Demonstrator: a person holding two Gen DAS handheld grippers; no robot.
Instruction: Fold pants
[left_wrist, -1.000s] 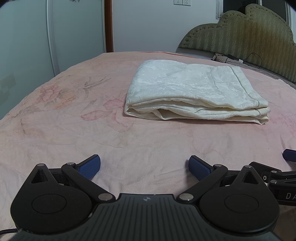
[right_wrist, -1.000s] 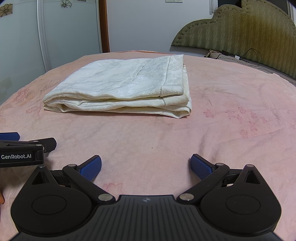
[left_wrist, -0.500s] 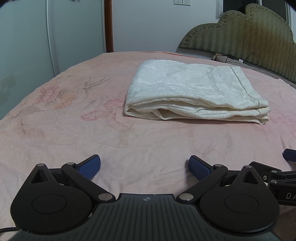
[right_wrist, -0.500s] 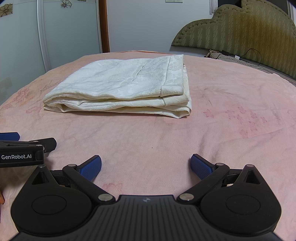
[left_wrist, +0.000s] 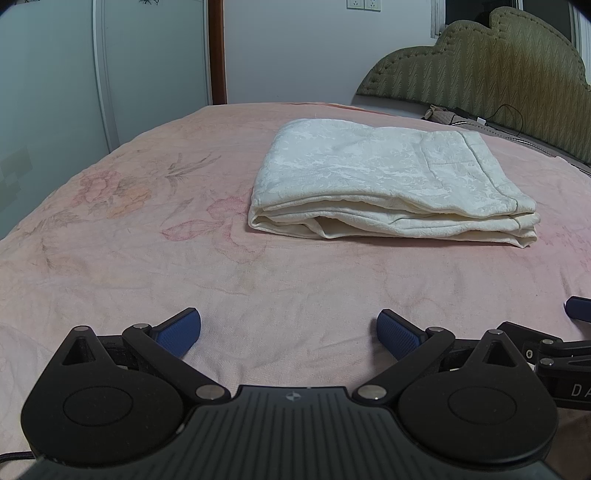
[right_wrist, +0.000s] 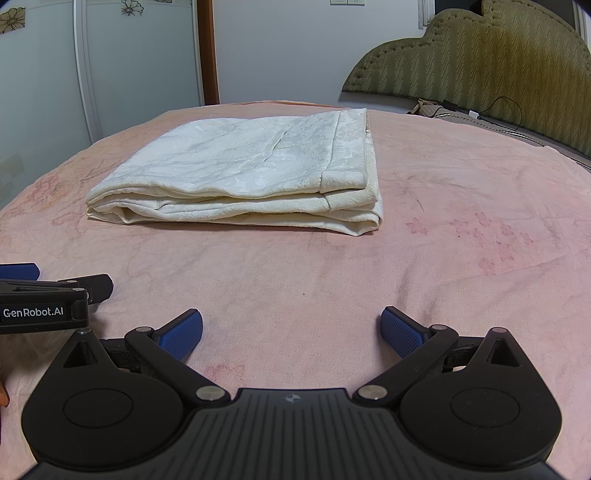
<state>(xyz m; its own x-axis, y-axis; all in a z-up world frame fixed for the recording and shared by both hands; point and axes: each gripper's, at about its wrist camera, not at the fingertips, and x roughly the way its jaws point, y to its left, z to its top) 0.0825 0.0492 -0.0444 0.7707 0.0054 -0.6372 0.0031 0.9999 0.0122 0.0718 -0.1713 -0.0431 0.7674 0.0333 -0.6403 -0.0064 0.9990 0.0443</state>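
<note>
**Pants folded, both tools spread**

Cream pants (left_wrist: 388, 184) lie folded in a flat stack on the pink bed (left_wrist: 129, 240), mid-bed, w/ the green headboard (right_wrist: 480, 62) behind. Left tool (left_wrist: 289, 328) and right tool (right_wrist: 291, 328) sit low near the bed's front, side by side, jaws wide apart, holding nothing, well short of the pants.

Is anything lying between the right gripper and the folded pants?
Nothing: in the right wrist view only bare pink bedspread lies between the open right gripper and the folded cream pants.
</note>
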